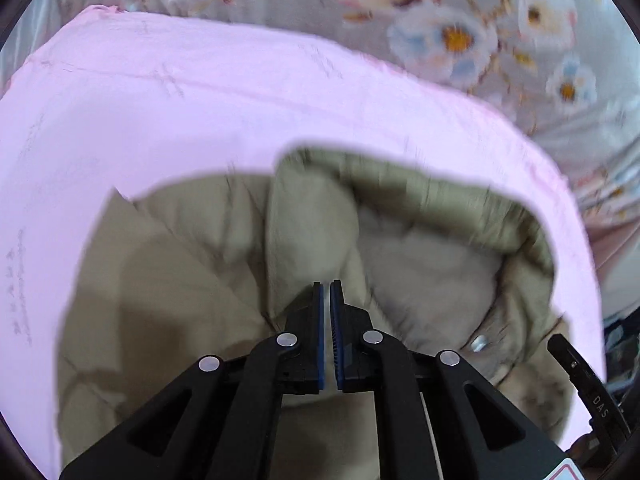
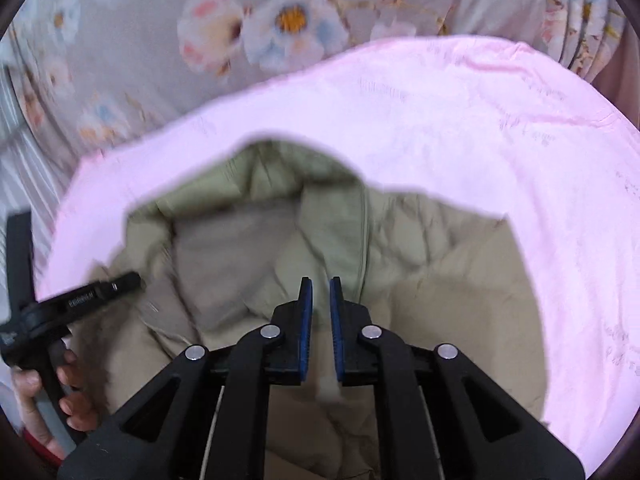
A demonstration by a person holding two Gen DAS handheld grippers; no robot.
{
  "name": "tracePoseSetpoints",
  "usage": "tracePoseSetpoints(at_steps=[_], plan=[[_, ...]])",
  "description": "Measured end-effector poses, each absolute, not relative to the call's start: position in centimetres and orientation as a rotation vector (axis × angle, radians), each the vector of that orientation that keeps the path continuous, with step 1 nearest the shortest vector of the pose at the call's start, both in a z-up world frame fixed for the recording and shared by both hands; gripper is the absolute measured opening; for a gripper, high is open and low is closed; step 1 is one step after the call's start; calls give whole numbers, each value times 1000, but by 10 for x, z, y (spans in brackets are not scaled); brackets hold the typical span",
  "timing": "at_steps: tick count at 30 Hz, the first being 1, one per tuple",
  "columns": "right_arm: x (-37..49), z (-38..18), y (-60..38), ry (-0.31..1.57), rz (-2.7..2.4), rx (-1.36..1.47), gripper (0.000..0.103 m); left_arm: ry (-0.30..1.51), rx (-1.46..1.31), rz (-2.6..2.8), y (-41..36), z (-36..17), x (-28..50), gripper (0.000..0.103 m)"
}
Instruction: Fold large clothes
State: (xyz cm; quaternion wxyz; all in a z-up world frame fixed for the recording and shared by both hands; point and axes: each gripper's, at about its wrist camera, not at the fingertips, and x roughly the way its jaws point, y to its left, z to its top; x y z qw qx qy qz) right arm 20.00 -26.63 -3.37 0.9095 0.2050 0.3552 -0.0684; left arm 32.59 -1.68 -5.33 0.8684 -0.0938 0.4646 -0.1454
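A beige-olive padded jacket (image 1: 224, 264) lies bunched on a pink cloth (image 1: 160, 112); it also shows in the right wrist view (image 2: 440, 264) on the same pink cloth (image 2: 520, 152). My left gripper (image 1: 329, 286) is shut on a fold of the jacket, with fabric pinched between its blue pads. My right gripper (image 2: 320, 282) is shut on another fold of the jacket, the jaws a narrow gap apart with fabric between them. A metal snap (image 1: 479, 343) shows near the jacket's collar. The left gripper's body (image 2: 80, 296) and the hand holding it appear at the left of the right wrist view.
A grey floral bedsheet (image 1: 460, 36) lies under and beyond the pink cloth, also in the right wrist view (image 2: 200, 32). The right gripper's black body (image 1: 588, 384) sits at the lower right of the left wrist view.
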Motion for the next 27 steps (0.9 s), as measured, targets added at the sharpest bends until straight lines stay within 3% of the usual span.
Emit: tracePoseSetpoints(at_steps=[1,2,3,5,8,10,13,15,17,22,23,27], plan=[[202,-22,-273,696,-129,466,24,947,-222,-294,-10,-41,332,9],[206,-14,-279,673,-118,501,46,931,-253,-285,-5,-32,341,13],[213,-7,-286,650,-110,534,56,930,-282,-283,-1,-26,350,16],[232,0,-291,622,-113,559,56,946,-351,-269,6,-23,370,48],[253,-8,-309,614,-98,669,56,1017,-492,-213,17,-34,400,50],[265,-13,-320,591,-97,764,53,1064,-606,-214,24,-44,417,50],[286,-25,-331,590,-91,872,37,1098,-622,-238,11,-50,428,44],[305,-33,-327,657,-82,853,23,1163,-525,-274,-10,-57,430,28],[313,-41,-313,735,-78,759,16,1171,-418,-275,-21,-57,421,23],[294,-47,-283,844,-68,467,11,1154,-175,-312,-28,-54,398,14],[290,-51,-281,864,-79,426,6,1146,-126,-315,-29,-56,393,14],[275,-70,-282,910,-132,309,2,1130,-20,-302,-30,-72,380,15]])
